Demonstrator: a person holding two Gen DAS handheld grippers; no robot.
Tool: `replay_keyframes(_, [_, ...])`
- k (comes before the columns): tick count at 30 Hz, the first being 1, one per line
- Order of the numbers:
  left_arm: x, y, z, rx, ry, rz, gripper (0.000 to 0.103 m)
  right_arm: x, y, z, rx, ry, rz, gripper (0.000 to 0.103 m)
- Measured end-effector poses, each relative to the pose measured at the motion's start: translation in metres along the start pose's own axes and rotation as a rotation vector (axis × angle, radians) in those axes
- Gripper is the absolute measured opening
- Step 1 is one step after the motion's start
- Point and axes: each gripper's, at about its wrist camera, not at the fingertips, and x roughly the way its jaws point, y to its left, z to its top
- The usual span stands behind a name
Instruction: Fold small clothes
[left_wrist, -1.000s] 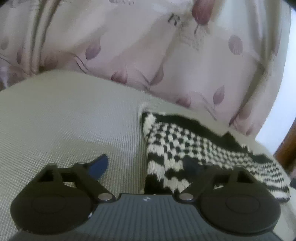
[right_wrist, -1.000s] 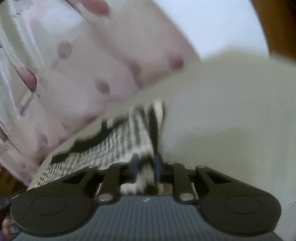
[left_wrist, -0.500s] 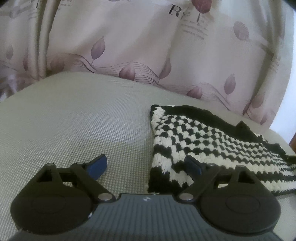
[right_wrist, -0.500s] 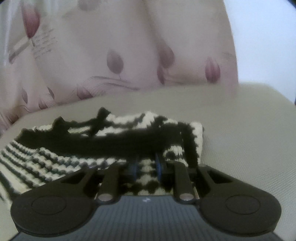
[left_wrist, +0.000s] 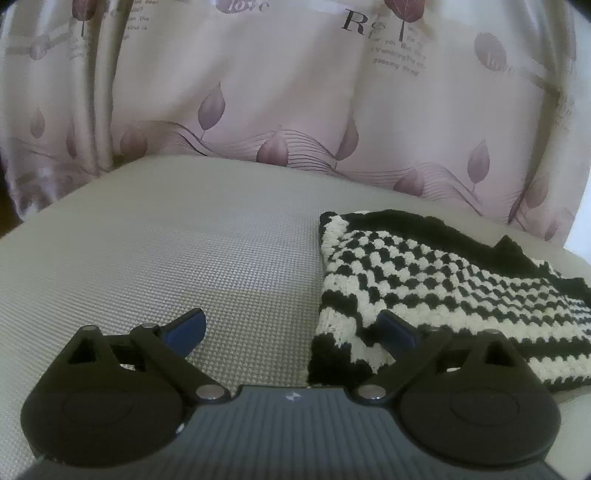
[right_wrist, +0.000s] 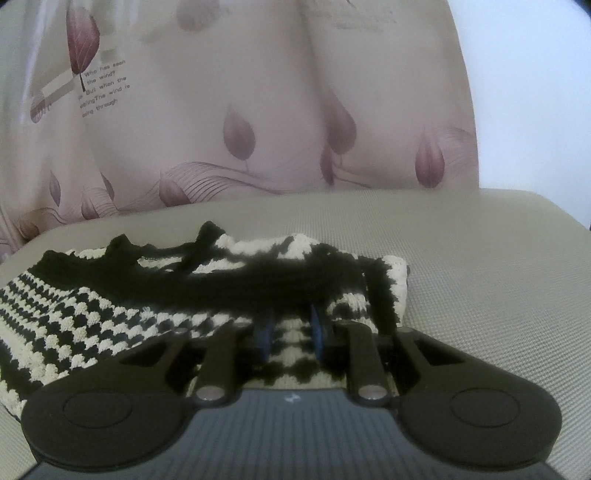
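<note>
Black-and-cream knit garment lies folded on the grey woven bench, near its far edge by the leaf-print curtain.
The right tongs are clenched on the garment's near edge, likely to hold the fold down. The left tongs have just been opening and stand released, one blue pad over the knit's corner, the other over bare bench.
</note>
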Motion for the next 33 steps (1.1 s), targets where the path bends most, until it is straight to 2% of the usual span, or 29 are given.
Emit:
replay_keyframes(3, [0.0, -0.002, 0.0, 0.008, -0.003, 0.015, 0.098, 0.0, 0.002, 0.0, -0.015, 0.0, 0.002, 0.026])
replay_keyframes(11, [-0.001, -0.005, 0.0, 0.027, -0.004, 0.044, 0.102, 0.001, 0.007, 0.0, -0.05, 0.001, -0.021, 0.026])
replay_keyframes(14, [-0.002, -0.004, 0.001, 0.027, -0.007, 0.032, 0.101, 0.001, 0.009, 0.0, -0.062, 0.0, -0.03, 0.027])
replay_keyframes(18, [-0.006, 0.009, 0.013, -0.01, -0.027, -0.102, 0.094, 0.001, 0.008, -0.001, -0.06, -0.003, -0.029, 0.027])
replay_keyframes(22, [0.007, 0.021, 0.05, -0.053, -0.022, -0.198, 0.089, 0.0, 0.009, -0.001, -0.064, -0.004, -0.03, 0.027])
replay_keyframes(26, [0.052, 0.021, 0.083, -0.068, 0.067, -0.277, 0.086, 0.0, 0.008, -0.001, -0.058, -0.006, -0.023, 0.028])
replay_keyframes(28, [0.077, 0.017, 0.092, -0.045, 0.115, -0.303, 0.078, 0.0, 0.007, -0.001, -0.06, -0.007, -0.021, 0.029])
replay_keyframes(30, [0.106, 0.012, 0.1, -0.023, 0.191, -0.326, 0.074, 0.0, 0.007, -0.001, -0.06, -0.006, -0.007, 0.036])
replay_keyframes(32, [0.13, 0.009, 0.102, -0.035, 0.245, -0.328, 0.067, 0.0, 0.01, -0.001, -0.079, -0.004, 0.016, 0.063])
replay_keyframes(33, [0.137, 0.007, 0.102, -0.041, 0.253, -0.341, 0.065, 0.001, 0.012, -0.001, -0.094, 0.0, 0.028, 0.068])
